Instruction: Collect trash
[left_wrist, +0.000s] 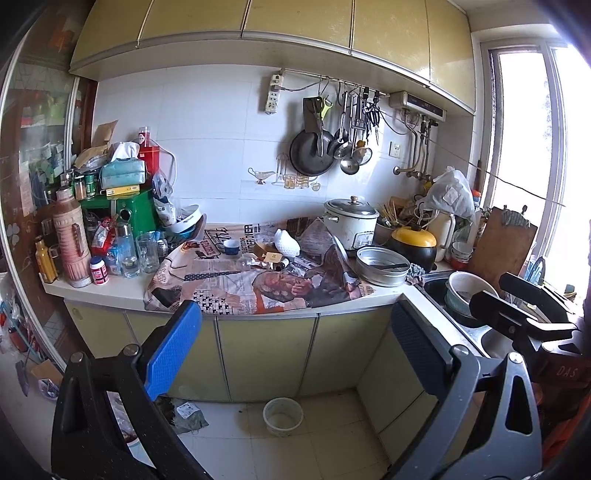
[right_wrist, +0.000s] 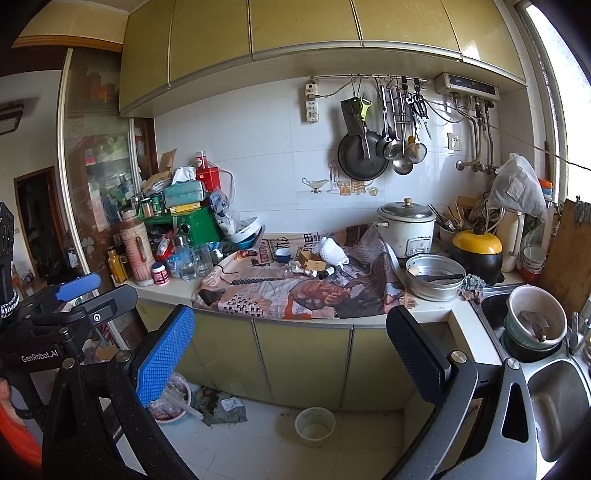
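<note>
Newspaper (left_wrist: 258, 280) clutter sits well ahead of us; both the left gripper (left_wrist: 295, 347) and right gripper (right_wrist: 291, 350) are spread apart, empty. Haven't picked anything yet, so next we reach for the white wad (right_wrist: 332, 251).

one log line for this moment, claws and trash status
left claw open, empty | right claw open, empty | both short of counter | trash on newspaper untouched

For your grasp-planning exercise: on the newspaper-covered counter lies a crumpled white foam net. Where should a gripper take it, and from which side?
Grip the white foam net across its bulging middle, coming from above and the counter's front edge. It lies loosely atop the newspaper, soft and lumpy, so the middle should compress between the fingers. The rice cooker crowds its right, the cardboard box its left.
</note>
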